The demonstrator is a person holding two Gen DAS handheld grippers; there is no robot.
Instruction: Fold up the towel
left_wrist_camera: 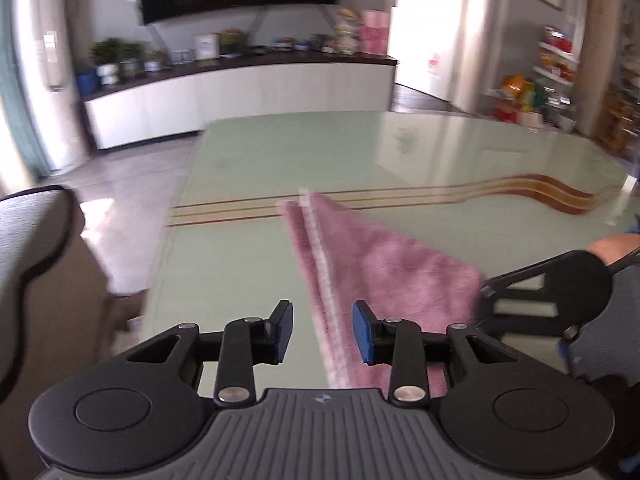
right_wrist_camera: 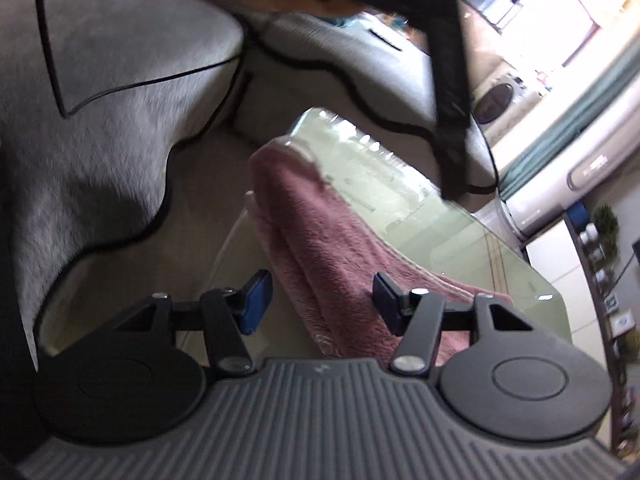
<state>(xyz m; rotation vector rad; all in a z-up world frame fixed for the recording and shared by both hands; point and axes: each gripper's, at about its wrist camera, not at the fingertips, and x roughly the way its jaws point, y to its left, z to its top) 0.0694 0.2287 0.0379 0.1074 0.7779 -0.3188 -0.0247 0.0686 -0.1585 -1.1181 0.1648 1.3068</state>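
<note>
- While the pink towel (left_wrist_camera: 384, 280) lies already doubled on the glass table (left_wrist_camera: 248, 264), near its front edge, both tools hang just above it with nothing in their grip.
- Left of the towel's long seamed edge, the left gripper (left_wrist_camera: 322, 330) stands partly open; that edge runs between its blue pads (left_wrist_camera: 363, 334) without either pad pressing on it.
- Over the towel's right end, the right gripper (right_wrist_camera: 323, 303) is parted wider, and the folded cloth passes between the jaws untouched.
- Beyond the towel, in the right wrist view, a grey sofa (right_wrist_camera: 100, 152) sits off the table's corner.
- My reading: one fold is done and the hands are between grasps.
- Next, each gripper would need to sink onto a corner of the towel's near end, pinch both layers, and carry them over toward the far end.
</note>
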